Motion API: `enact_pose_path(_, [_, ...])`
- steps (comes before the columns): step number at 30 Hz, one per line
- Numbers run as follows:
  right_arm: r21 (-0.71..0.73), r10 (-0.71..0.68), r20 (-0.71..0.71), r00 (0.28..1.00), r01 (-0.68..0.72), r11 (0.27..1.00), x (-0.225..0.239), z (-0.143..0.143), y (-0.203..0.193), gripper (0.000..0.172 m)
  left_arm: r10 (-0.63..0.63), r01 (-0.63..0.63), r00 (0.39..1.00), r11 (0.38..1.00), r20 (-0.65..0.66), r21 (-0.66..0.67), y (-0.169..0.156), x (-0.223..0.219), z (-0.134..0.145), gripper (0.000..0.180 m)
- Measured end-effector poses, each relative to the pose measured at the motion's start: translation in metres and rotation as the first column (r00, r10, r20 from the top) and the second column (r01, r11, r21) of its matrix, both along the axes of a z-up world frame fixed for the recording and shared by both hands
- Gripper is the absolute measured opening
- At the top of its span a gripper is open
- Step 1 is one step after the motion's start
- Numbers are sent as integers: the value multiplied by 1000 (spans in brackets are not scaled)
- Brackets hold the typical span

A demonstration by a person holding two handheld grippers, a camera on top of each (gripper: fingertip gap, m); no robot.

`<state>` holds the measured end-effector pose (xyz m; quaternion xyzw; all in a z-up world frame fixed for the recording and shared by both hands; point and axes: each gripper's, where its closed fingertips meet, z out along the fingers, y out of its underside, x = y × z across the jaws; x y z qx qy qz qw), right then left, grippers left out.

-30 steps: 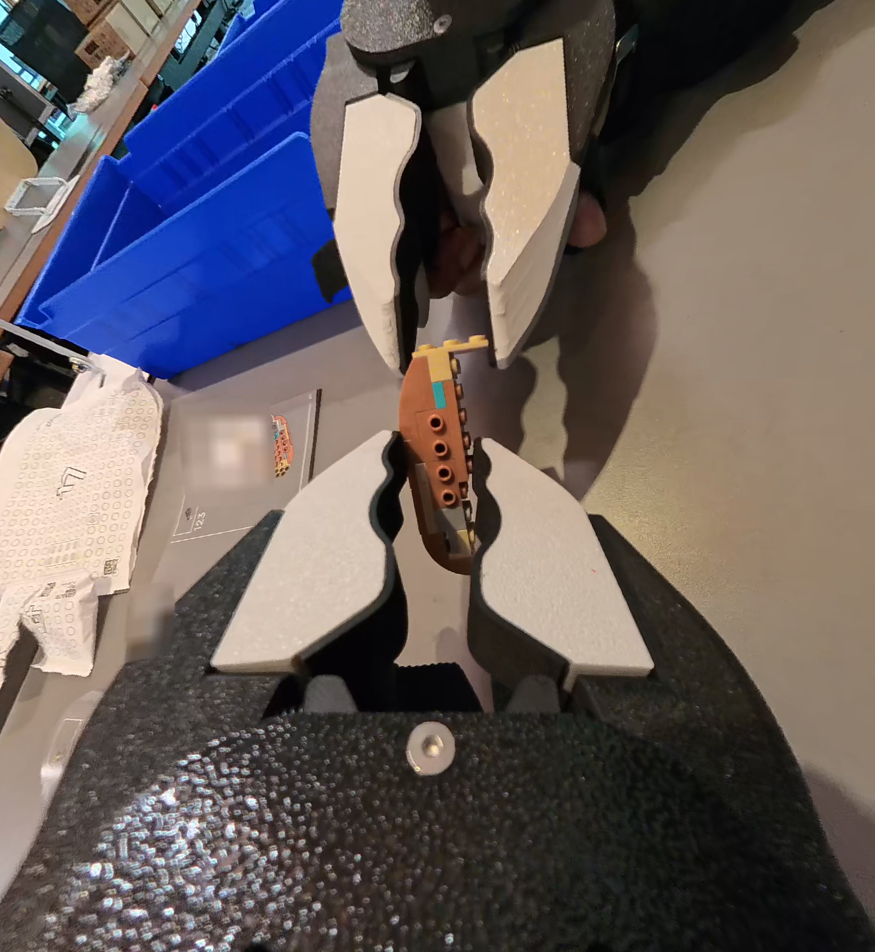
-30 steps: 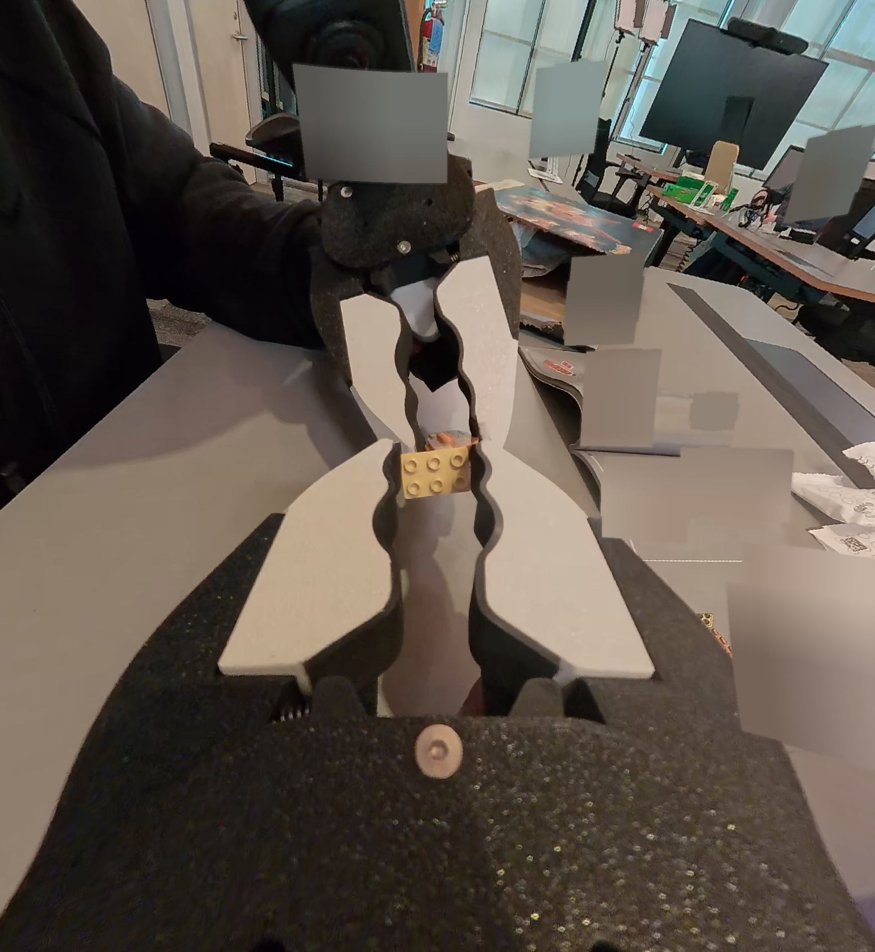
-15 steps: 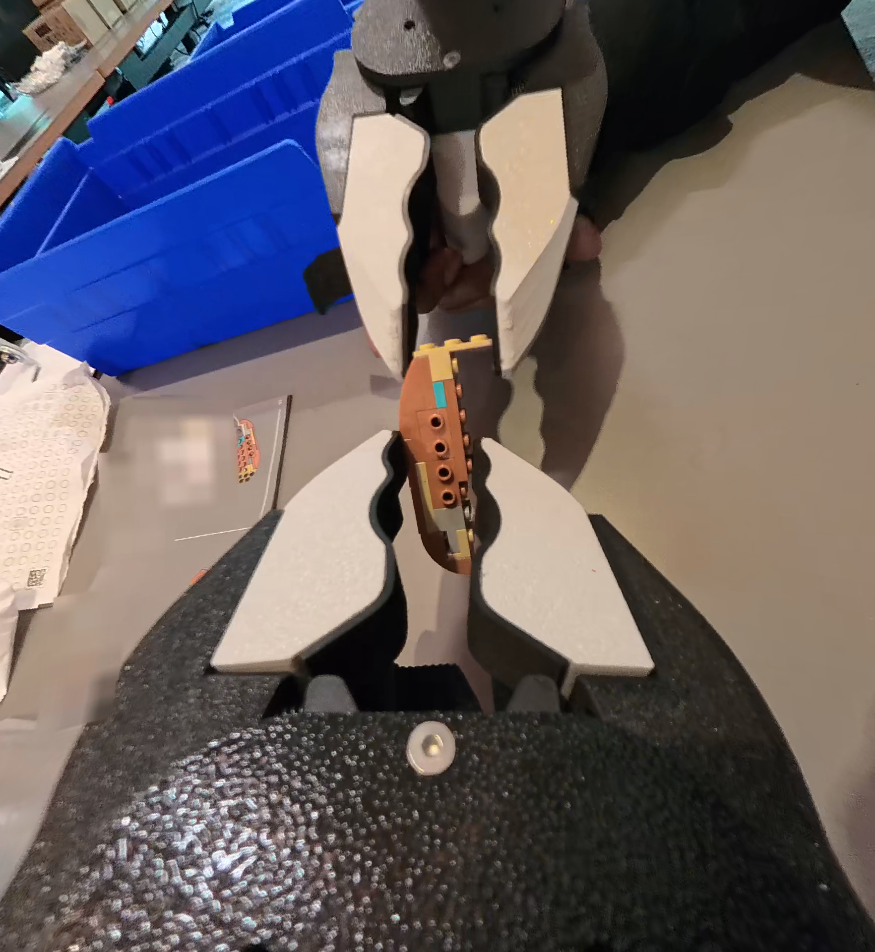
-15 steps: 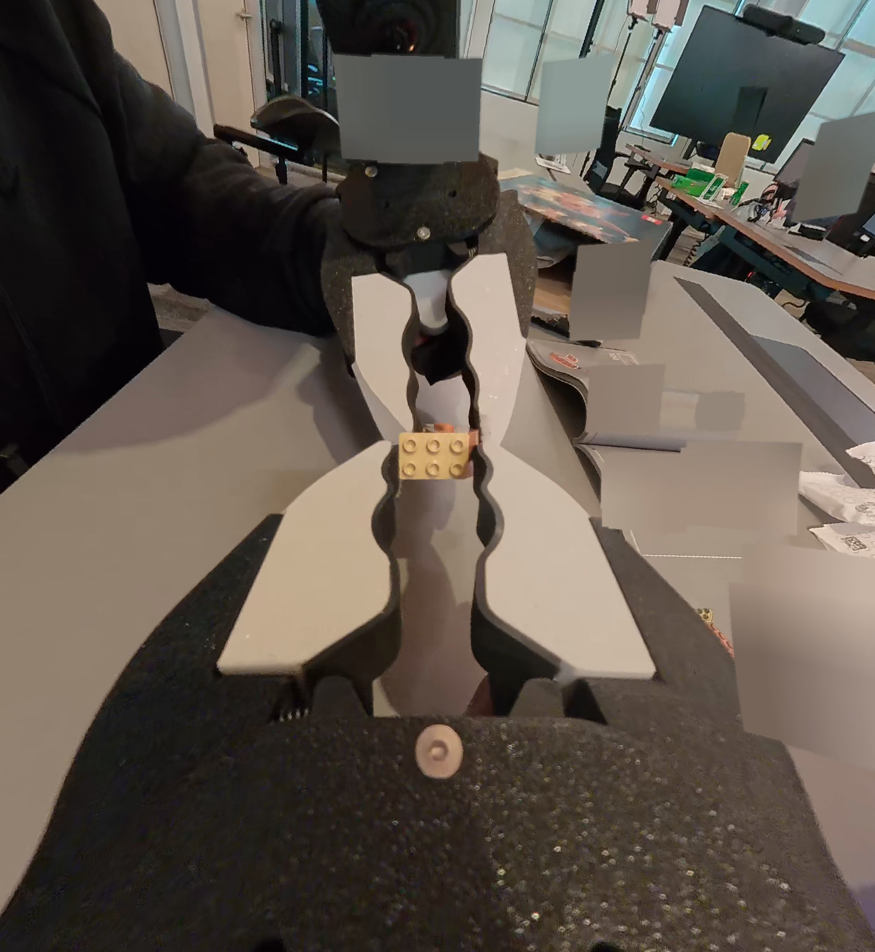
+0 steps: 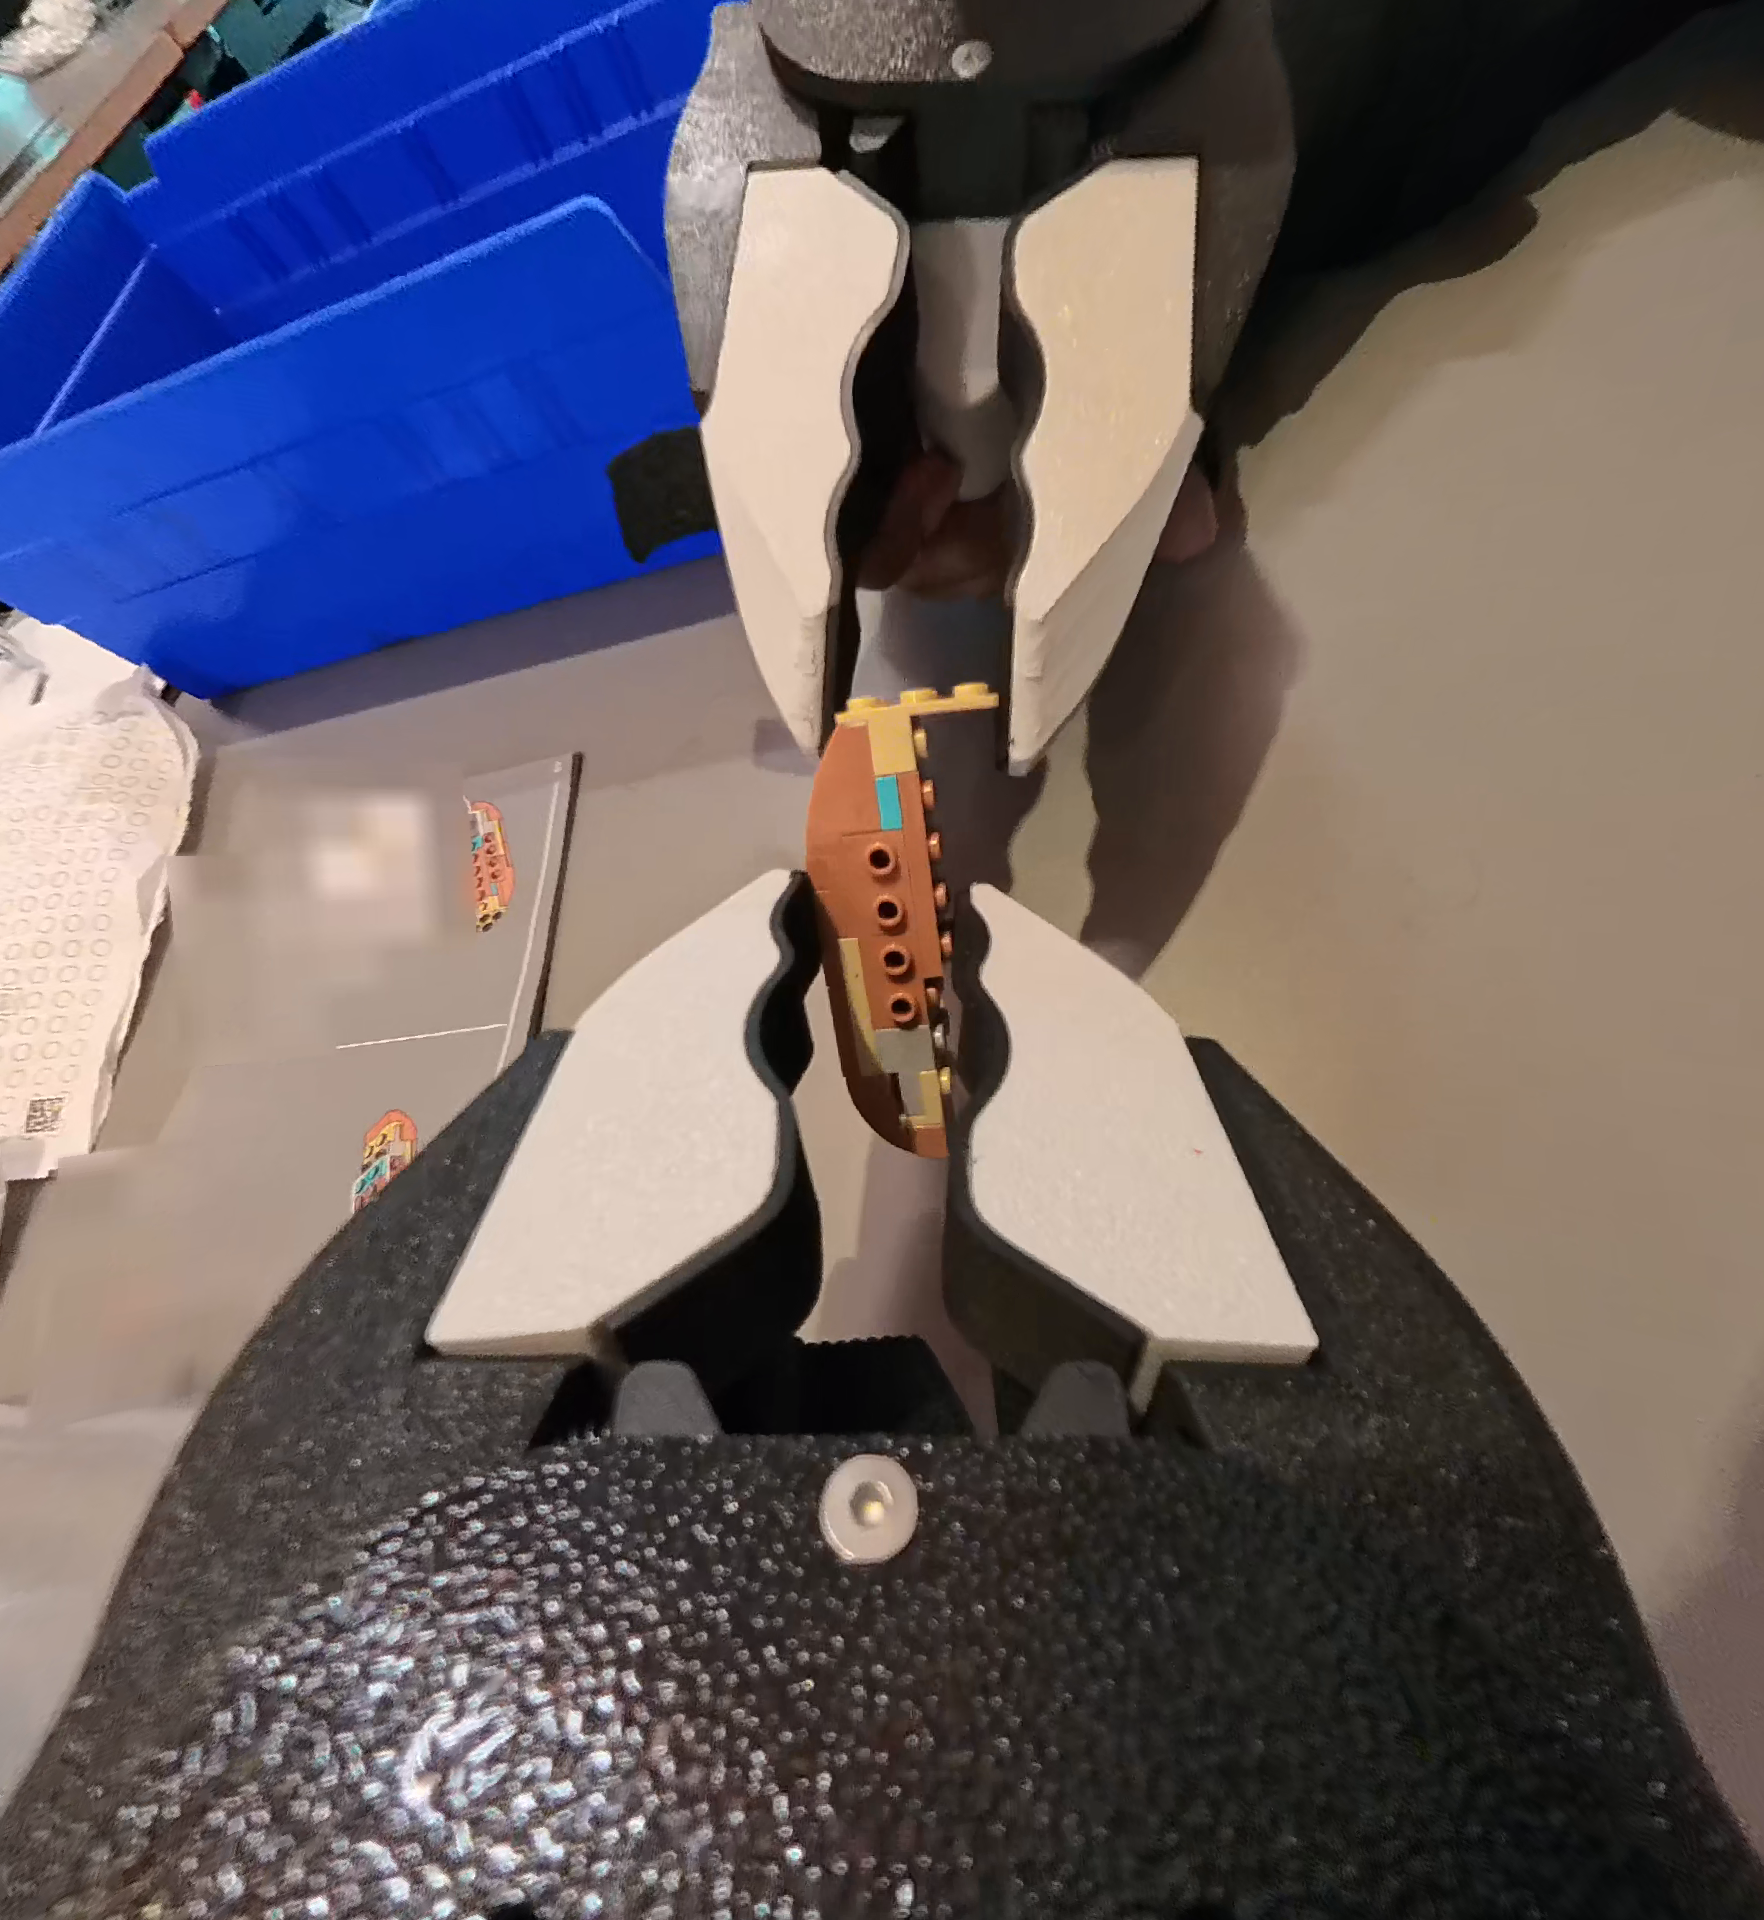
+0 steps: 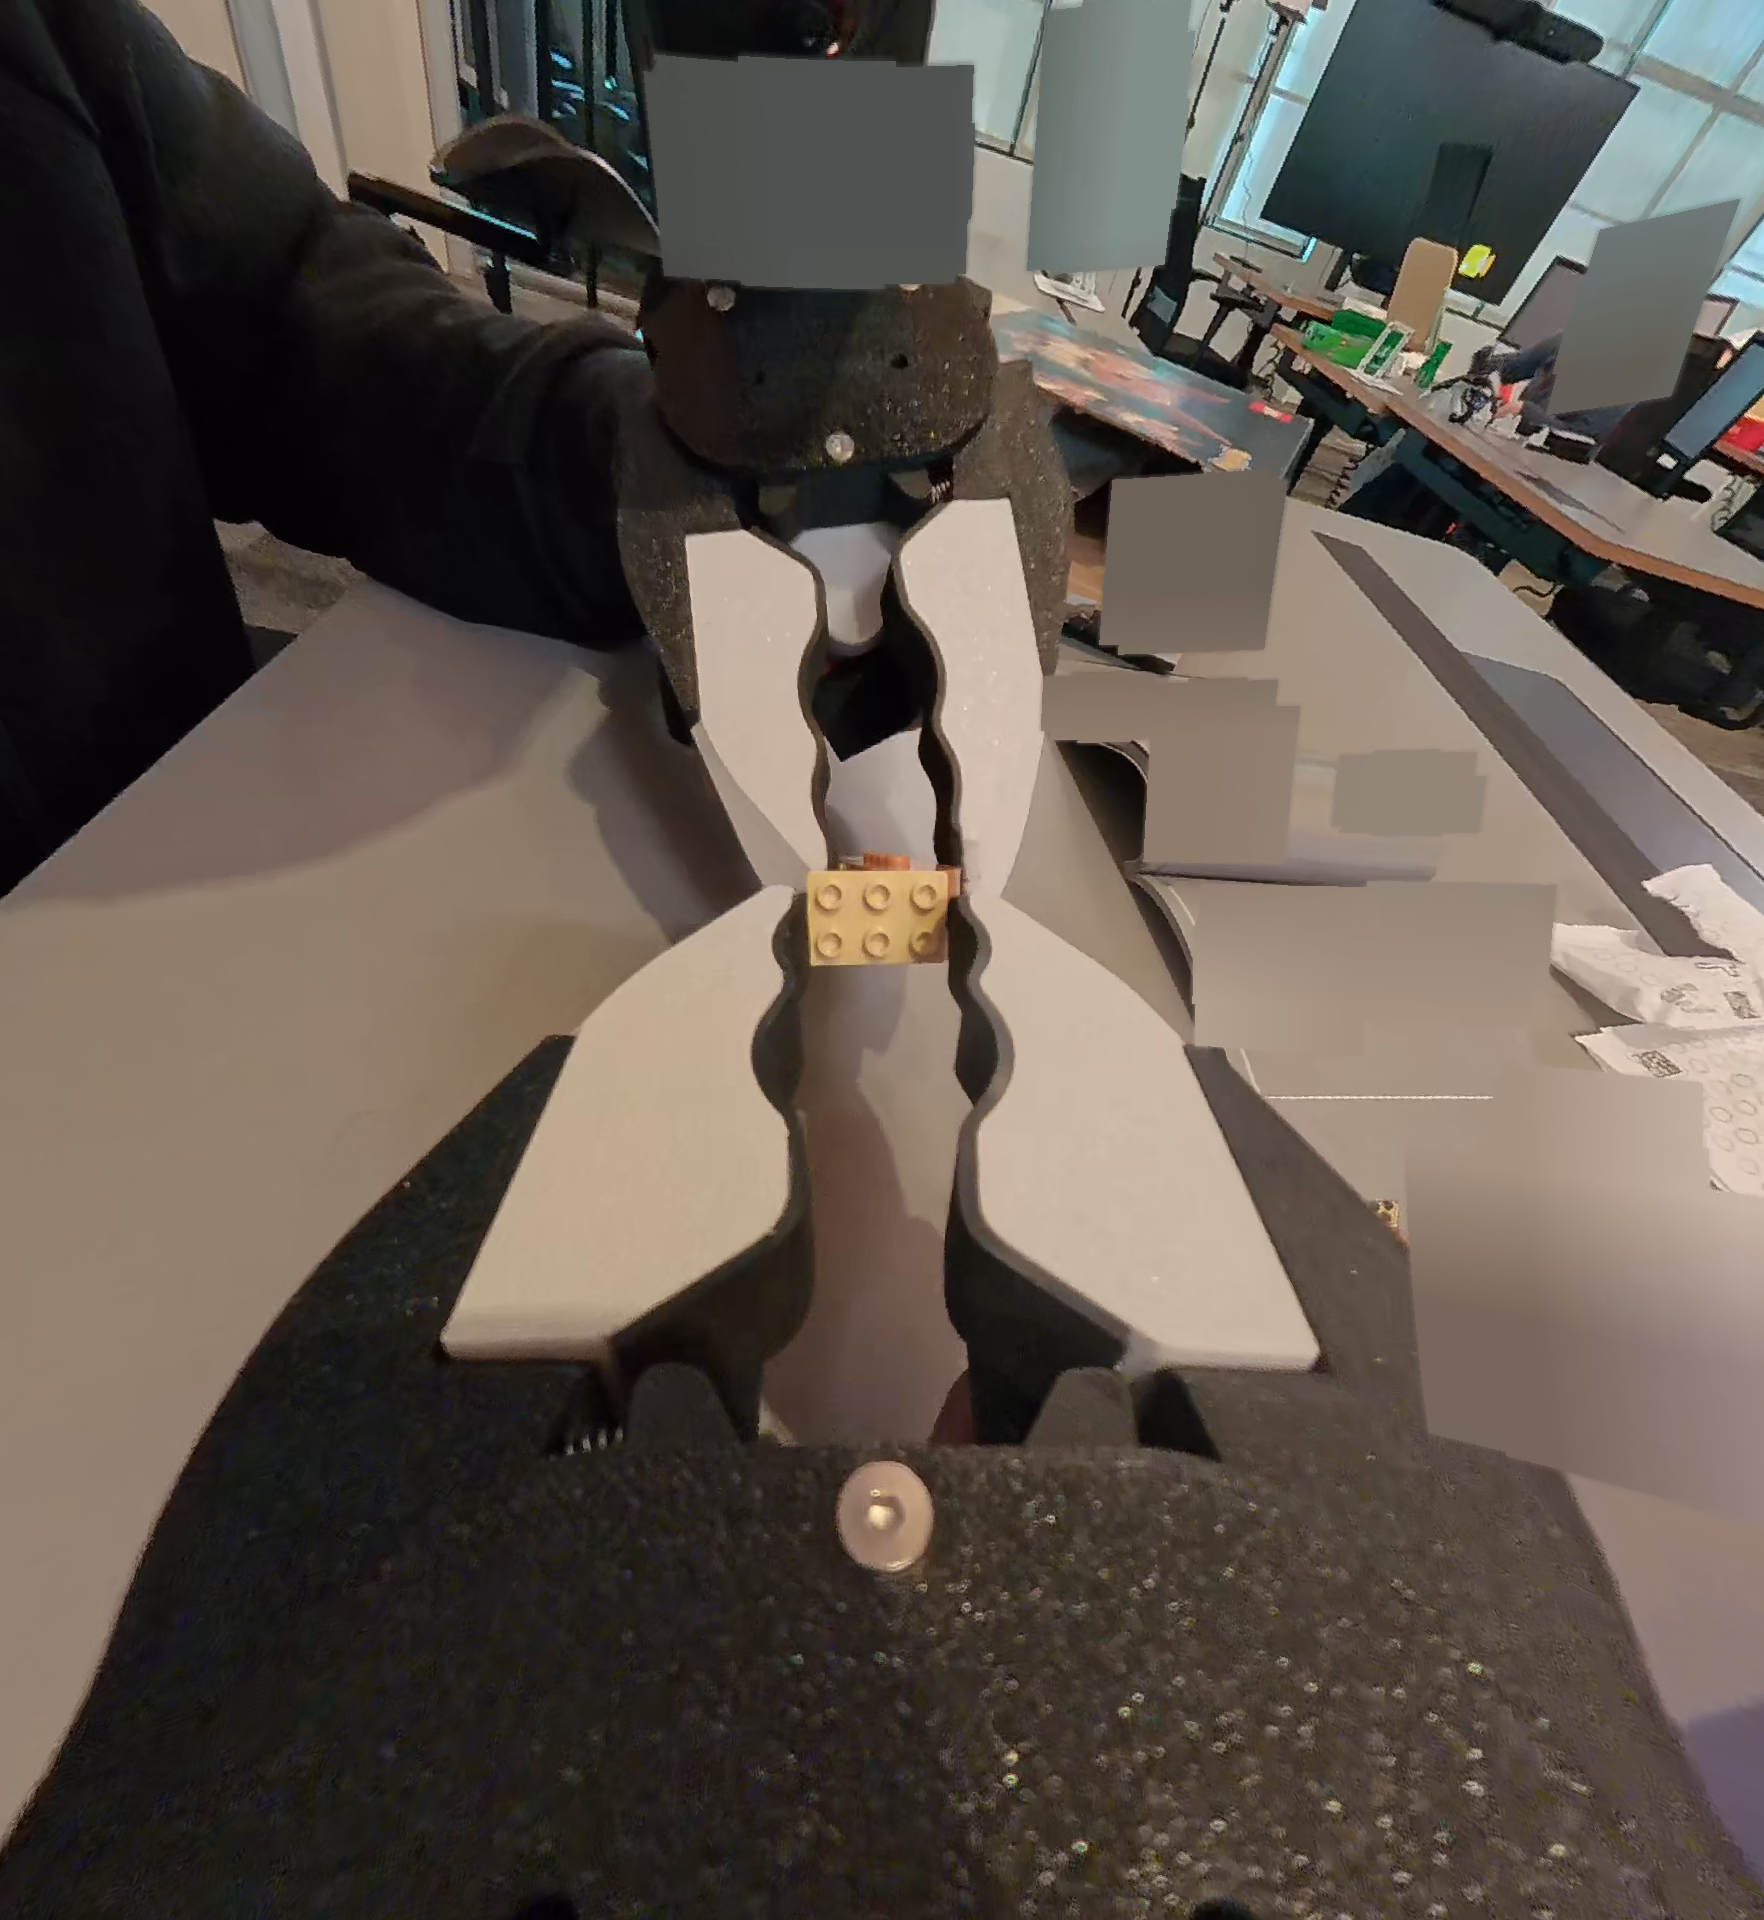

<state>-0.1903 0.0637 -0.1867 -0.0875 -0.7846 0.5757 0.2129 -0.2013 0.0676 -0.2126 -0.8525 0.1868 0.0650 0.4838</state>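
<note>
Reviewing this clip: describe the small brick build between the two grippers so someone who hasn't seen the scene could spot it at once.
On the grey table, in front of the blue bins, two grippers meet tip to tip. Clamped in the left gripper is the brown brick model, curved like a hull. The tan studded plate at its far end, inside the right gripper, marks it out.
</note>
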Motion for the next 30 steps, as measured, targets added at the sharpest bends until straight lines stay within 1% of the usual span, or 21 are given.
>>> enact_pose_path(3, [9, -21, -2, 1000, 21, 1000, -3, -2, 0, 25, 21, -21, 999, 1000, 28, -14, 0, -3, -3, 24])
enact_pose_path(5, [-8, -62, -13, 998, 62, 998, -9, 1, 4, 25, 55, -54, 993, 998, 107, -15, 1, -5, -3, 24])
enact_pose_path(7, [-38, -88, 8, 996, 88, 995, -13, 3, 6, 33, 90, -91, 975, 996, 202, -5, 1, -10, 0, 24])
enact_pose_path(9, [-77, -112, 35, 993, 114, 990, -16, 6, 8, 36, 119, -124, 958, 992, 263, 3, 0, -16, 3, 24])
enact_pose_path(12, [-121, -164, 81, 983, 173, 978, -23, 8, 8, 41, 100, -122, 936, 992, 337, 44, 2, -14, 11, 24])
enact_pose_path(14, [-157, -150, 118, 982, 168, 973, -22, 10, 4, 42, 87, -121, 925, 990, 371, 70, 4, -11, 15, 24])
enact_pose_path(17, [-188, -147, 139, 979, 172, 967, -22, 13, 3, 38, 65, -110, 920, 990, 386, 94, 6, -7, 19, 24])
enact_pose_path(23, [-233, -132, 139, 982, 162, 959, -19, 18, 2, 24, 39, -94, 915, 988, 402, 119, 9, -1, 21, 24])
enact_pose_path(30, [-220, -151, 107, 983, 172, 960, -18, 18, 3, 22, 44, -101, 913, 987, 405, 122, 10, 1, 21, 24])
